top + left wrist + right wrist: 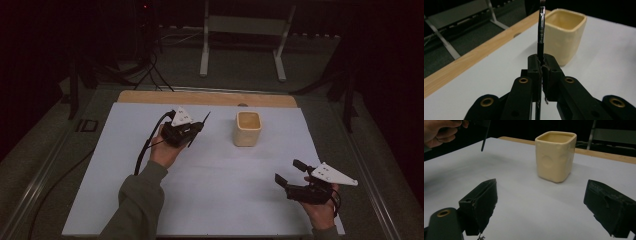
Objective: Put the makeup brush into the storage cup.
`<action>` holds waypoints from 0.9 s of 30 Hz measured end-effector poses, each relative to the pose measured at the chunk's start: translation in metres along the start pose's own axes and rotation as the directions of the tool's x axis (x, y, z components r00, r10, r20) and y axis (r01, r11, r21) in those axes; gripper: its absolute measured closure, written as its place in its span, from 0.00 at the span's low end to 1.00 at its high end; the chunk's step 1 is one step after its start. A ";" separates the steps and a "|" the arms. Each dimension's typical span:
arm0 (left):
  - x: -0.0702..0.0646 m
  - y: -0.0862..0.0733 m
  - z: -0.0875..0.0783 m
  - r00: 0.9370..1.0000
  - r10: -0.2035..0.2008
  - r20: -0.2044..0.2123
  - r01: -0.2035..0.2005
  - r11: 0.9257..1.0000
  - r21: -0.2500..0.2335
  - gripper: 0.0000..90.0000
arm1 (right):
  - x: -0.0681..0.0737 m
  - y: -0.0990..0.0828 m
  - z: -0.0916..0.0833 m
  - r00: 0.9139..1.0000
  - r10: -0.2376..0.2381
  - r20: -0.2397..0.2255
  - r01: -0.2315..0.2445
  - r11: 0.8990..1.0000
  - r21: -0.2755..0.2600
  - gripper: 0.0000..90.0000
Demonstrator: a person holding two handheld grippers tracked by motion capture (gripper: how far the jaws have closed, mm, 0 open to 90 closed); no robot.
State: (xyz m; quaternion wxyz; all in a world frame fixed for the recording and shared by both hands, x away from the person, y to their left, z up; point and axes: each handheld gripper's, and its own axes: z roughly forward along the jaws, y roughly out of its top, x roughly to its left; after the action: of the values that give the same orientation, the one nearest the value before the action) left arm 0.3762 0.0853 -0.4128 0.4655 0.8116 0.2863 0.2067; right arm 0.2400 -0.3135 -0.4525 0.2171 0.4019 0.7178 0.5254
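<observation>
Count: two grippers, one brush, one cup, one white sheet, one wooden table.

The left gripper (196, 129) has its jaws pressed together on the brush (541, 30), clamping its thin dark handle. In the left gripper view the brush stands up from between the fingertips: a slim round rod, black at the grip, then a glossy metallic sleeve that catches light higher up. In the high view the brush shows as a thin dark stick sticking out on both sides of the jaws, tilted, held clear above the sheet.

The cup (247, 128) stands upright just beyond and to the right of the left fingertips, apart from the brush. It is cream-coloured, smooth and matt, square with rounded corners, open at the top; round shallow dents mark its side walls in the right gripper view.

The right gripper (286, 172) has its jaws spread wide with nothing between them; its pads are black, blocky and scuffed. The cup lies well ahead of them.

The white sheet (225, 175) is flat and plain; the wooden table (150, 96) edge shows pale grain beyond it.
</observation>
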 end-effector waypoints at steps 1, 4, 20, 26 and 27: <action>-0.002 0.000 0.000 1.000 -0.002 -0.002 0.002 1.000 -0.012 0.96 | 0.000 0.001 0.000 1.000 -0.003 0.000 0.003 1.000 -0.001 0.13; -0.005 -0.001 0.001 1.000 -0.007 -0.009 0.006 0.999 -0.049 0.96 | 0.000 0.003 0.002 1.000 -0.002 -0.002 0.002 1.000 -0.002 0.13; -0.027 -0.001 0.011 0.999 -0.034 0.033 0.039 0.986 -0.163 0.96 | -0.001 0.028 0.017 0.999 0.004 -0.039 -0.006 0.999 -0.034 0.14; -0.034 0.000 0.015 0.998 -0.037 0.059 0.047 0.982 -0.183 0.96 | -0.001 0.039 0.021 0.999 0.001 -0.044 -0.003 0.999 -0.045 0.15; -0.036 0.000 0.016 0.997 -0.043 0.066 0.054 0.981 -0.188 0.96 | -0.001 0.040 0.022 0.999 0.003 -0.044 -0.005 0.999 -0.048 0.15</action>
State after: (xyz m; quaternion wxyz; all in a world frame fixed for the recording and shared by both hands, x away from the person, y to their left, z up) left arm 0.3590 0.0517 -0.4224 0.5540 0.7625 0.2705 0.1963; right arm 0.2708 -0.2962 -0.4231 0.2099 0.3865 0.7087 0.5516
